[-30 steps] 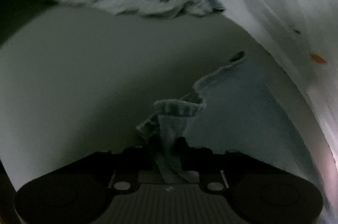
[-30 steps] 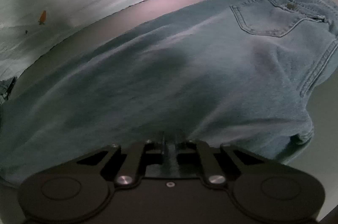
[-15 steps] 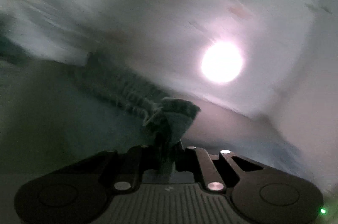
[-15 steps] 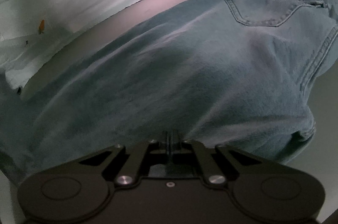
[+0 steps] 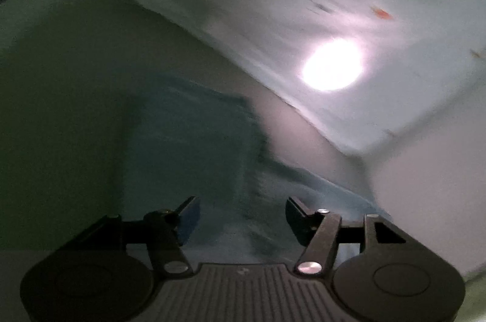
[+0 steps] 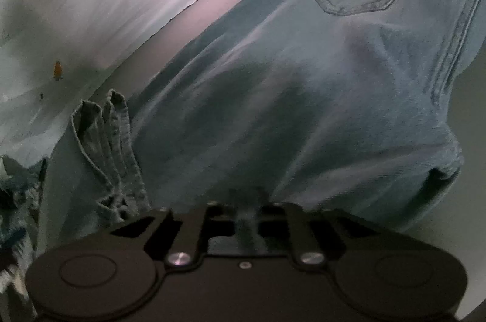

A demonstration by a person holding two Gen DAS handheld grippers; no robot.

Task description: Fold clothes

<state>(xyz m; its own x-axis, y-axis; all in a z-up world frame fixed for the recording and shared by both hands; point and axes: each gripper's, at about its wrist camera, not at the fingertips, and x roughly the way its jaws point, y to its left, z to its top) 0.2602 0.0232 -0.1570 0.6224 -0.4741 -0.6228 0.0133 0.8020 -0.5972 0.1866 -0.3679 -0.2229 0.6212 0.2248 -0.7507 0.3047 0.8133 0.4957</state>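
The jeans lie on the tabletop. The right gripper pinches their edge; the left gripper gapes, empty. White sheet print reads "LOOK".

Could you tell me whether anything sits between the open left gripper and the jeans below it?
Nothing visible does. The left gripper is open with blurred blue jeans directly ahead between its fingers and no other item in the gap. The right gripper is already shut on the jeans' edge.
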